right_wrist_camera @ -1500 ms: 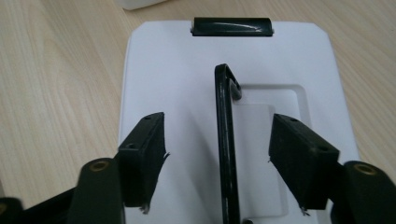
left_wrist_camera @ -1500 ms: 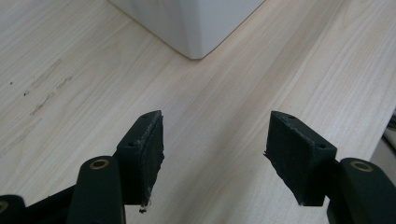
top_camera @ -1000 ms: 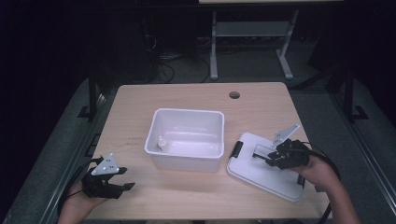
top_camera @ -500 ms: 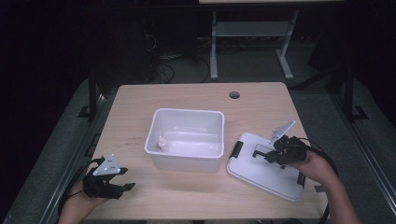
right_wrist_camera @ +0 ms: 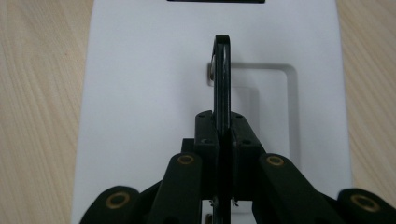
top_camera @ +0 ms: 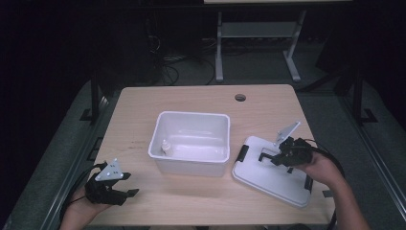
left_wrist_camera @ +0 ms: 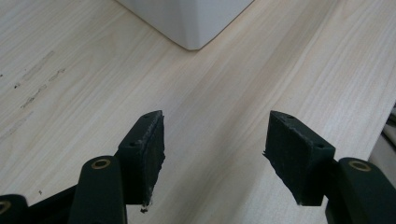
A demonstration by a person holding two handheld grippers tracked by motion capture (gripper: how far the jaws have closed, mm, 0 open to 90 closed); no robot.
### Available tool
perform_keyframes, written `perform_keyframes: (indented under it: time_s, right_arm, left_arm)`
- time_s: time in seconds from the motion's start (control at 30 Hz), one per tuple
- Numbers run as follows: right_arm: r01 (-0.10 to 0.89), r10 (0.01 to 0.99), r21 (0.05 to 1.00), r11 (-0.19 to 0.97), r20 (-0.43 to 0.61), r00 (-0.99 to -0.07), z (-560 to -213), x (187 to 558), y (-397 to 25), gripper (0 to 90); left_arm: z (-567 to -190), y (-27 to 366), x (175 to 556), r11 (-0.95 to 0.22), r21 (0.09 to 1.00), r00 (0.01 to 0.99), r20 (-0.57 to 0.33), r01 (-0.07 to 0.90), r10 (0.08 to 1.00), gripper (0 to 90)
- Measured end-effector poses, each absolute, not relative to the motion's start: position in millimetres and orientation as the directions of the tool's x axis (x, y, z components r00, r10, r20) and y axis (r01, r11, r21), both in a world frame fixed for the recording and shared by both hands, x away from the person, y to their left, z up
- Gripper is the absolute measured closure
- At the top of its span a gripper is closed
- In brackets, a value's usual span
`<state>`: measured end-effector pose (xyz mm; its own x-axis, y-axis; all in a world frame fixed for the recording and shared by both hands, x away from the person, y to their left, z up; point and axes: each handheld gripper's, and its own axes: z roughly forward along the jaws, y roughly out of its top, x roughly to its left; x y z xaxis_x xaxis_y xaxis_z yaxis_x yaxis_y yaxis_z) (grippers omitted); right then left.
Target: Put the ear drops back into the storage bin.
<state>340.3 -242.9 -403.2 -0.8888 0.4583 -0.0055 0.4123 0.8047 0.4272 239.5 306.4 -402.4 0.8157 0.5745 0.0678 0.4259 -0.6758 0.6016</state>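
On the tabletop, the right hand-held gripper is clamped on the white lid's thin black handle, which may slip edgewise if lifted, while the left hand-held gripper rests apart, empty.

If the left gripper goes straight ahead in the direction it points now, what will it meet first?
Most likely the white bin. The left gripper is open over bare table, and the bin's rounded corner stands directly ahead of its jaws, with nothing lying between. The gap is hard to judge; aimed lower, it might touch the tabletop first.
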Motion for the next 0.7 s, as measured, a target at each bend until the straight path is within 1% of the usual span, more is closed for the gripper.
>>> perform_keyframes:
  time_s: [0.33,0.7]
  right_arm:
    - [0.376,0.43,0.46,0.804,-0.015,-0.902,-386,335,-239,83.8]
    - [0.36,0.435,0.497,0.79,-0.041,-0.899,-356,325,-251,83.9]
  left_arm:
    - [-402,307,240,-0.673,0.607,0.819,0.064,0.422,0.571,36.9]
    - [-398,312,239,-0.652,0.627,0.811,0.055,0.427,0.583,36.4]
